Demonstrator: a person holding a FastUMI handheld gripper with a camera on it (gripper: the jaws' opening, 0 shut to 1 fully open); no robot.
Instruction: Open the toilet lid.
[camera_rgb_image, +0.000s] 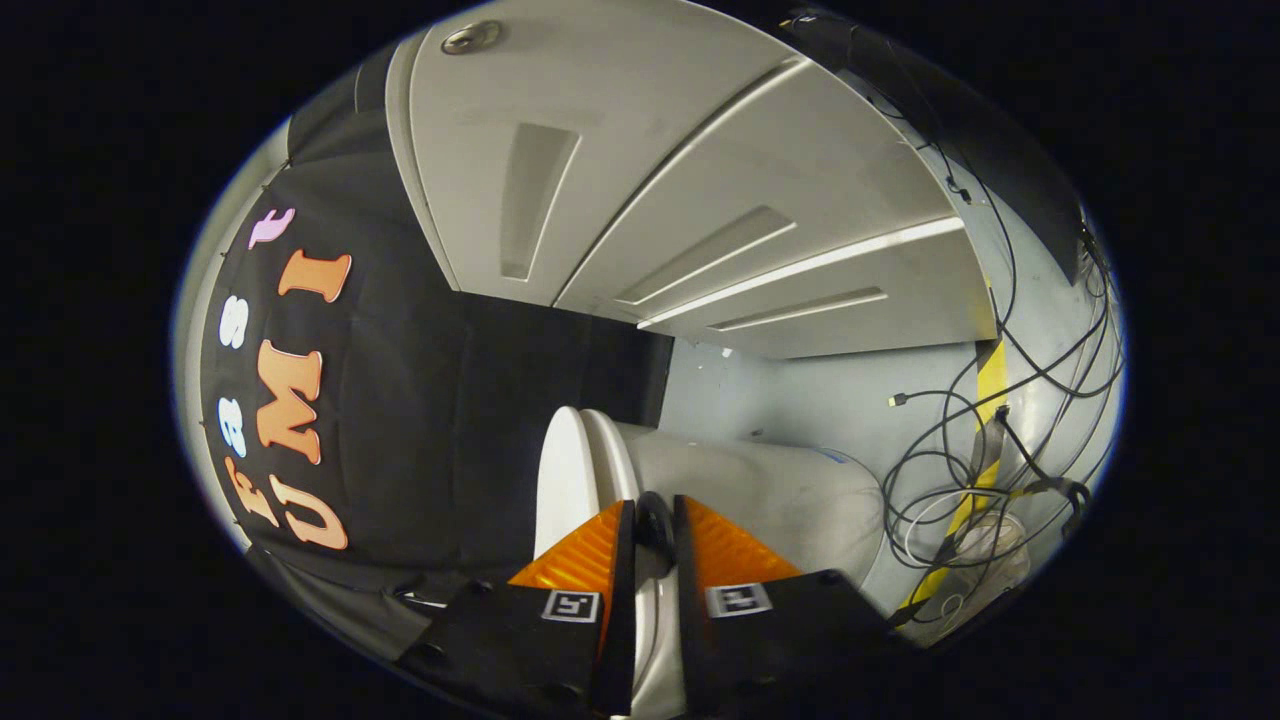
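Item: toilet lid (560, 480), white, lower centre of the frame, edge-on just ahead of the gripper (655, 525).
Jaws: narrow, a slim gap between them; lid rim appears to run into that gap, though whether both press on it cannot be told.
Toilet body (780, 490): pale, right of the lid.
Cables (960, 470): loose tangle, lower right, near the floor.
Handling note: judged mid-lift; keep the grip at the rim, follow the hinge arc, avoid twisting.
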